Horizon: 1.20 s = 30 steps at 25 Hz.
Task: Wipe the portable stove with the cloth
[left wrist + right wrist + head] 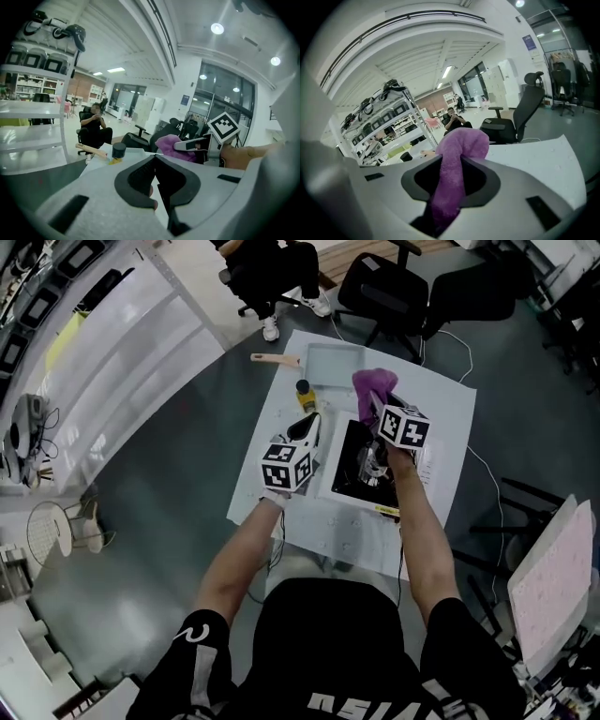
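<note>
The portable stove [349, 454], black on top with a white body, lies on the white table [441, 409] under both hands. My right gripper [373, 401] is raised over its far edge and shut on the purple cloth [375, 382]. In the right gripper view the cloth [464, 140] stands up between the jaws of that gripper [457, 161] and droops over their tips. My left gripper [312, 418] hovers at the stove's left side. Its black pads [140, 178] meet with nothing between them, so the left gripper [155, 157] is shut. The cloth [171, 143] also shows in the left gripper view.
A yellow bottle with a black cap [304, 395] and a wooden-handled brush [275, 359] lie at the table's far left, beside a shallow tray [333, 360]. Office chairs [384, 292] and a seated person [272, 268] are beyond the table. A shelving rack [112, 343] stands at the left.
</note>
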### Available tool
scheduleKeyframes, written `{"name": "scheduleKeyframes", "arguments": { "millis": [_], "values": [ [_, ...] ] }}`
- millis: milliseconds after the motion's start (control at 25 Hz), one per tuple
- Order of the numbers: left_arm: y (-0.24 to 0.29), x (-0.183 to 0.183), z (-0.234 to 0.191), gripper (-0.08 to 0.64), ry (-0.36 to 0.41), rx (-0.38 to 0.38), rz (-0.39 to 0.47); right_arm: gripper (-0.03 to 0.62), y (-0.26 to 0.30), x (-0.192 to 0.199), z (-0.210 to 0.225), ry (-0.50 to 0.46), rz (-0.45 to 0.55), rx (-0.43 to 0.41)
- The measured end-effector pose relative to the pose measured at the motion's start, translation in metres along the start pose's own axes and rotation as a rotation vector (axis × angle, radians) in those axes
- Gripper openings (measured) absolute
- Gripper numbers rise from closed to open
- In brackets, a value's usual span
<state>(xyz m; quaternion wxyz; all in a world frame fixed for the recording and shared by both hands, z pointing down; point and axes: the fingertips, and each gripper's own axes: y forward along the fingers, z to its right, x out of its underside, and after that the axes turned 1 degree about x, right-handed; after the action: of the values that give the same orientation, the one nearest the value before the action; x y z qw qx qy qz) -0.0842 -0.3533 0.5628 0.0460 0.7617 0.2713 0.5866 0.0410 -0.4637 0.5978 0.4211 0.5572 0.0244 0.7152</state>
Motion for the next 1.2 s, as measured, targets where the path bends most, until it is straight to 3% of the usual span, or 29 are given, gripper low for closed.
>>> {"name": "scheduleKeyframes", "arguments": {
  "millis": [400, 800, 1200],
  "values": [
    [0.021, 0.014, -0.009, 0.006, -0.027, -0.015, -0.026, 0.101, 0.052, 0.013, -0.014, -0.179, -0.111, -0.115],
    [0.05, 0.022, -0.051, 0.006, -0.069, -0.007, -0.064, 0.101, 0.106, 0.045, -0.024, -0.267, -0.249, -0.194],
    [0.069, 0.033, -0.04, 0.006, -0.073, 0.006, -0.087, 0.101, 0.106, 0.069, -0.01, -0.318, -0.339, -0.221]
  ]
}}
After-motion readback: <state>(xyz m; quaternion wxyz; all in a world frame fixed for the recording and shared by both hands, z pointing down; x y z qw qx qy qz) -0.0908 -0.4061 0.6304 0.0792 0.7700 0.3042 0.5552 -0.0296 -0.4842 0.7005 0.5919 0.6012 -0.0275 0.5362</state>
